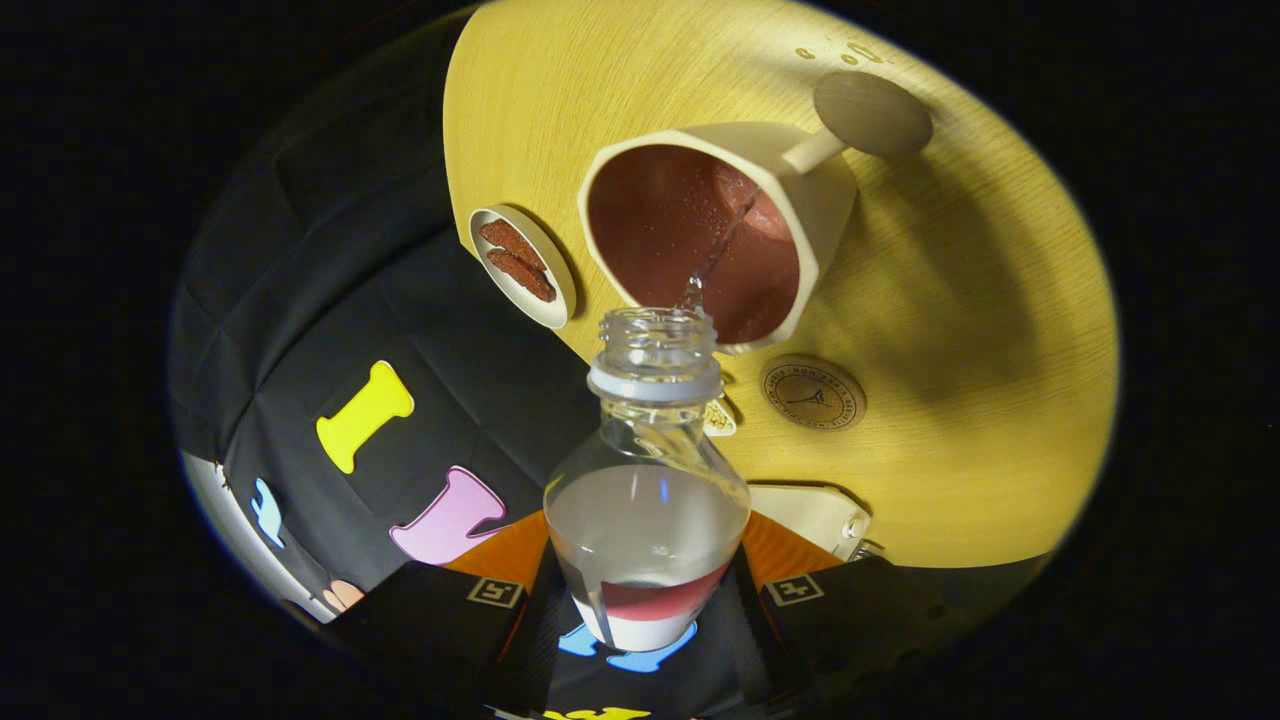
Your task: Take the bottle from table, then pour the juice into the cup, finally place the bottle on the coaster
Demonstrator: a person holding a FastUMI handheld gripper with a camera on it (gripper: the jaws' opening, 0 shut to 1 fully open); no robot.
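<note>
Yellow wood-grain counter [980, 330] fills the far side, black booth wall cloth beyond its edge. I have the claw [648, 600] clamped on the bottle [648, 480], one finger [500, 610] pressing each flank of the lower body, so it is closed on the bottle and holding it tipped forward toward the cup [715, 235].

Bottle: clear plastic, bulb-shaped shoulder narrowing to a threaded neck, cap off, pale ring collar under the threads. Label band near the fingers, red stripe over white. Liquid inside looks clear to greyish and sits about halfway up the bulb. Mouth of the bottle is just short of the cup's rim, above the counter, not touching it.

A thin stream [712, 265] leaves the mouth and runs into the cup. Cup is cream outside, angular faceted rim, interior reddish-brown with small droplets or bubbles on the wall. A short stem joins it to a round flat disc [872, 112] on the far side; I cannot tell if that is a handle or a base.

Round coaster [812, 392], tan with a printed emblem, lies flat on the counter just beside the cup, near the bottle neck, bare. Small white dish [524, 266] with two dark brown cookie-like pieces sits at the counter edge, on the other side of the cup. A whitish object [815, 515] lies on the counter close to one finger; cannot identify it. Few drops [845, 55] on the counter beyond the disc.
</note>
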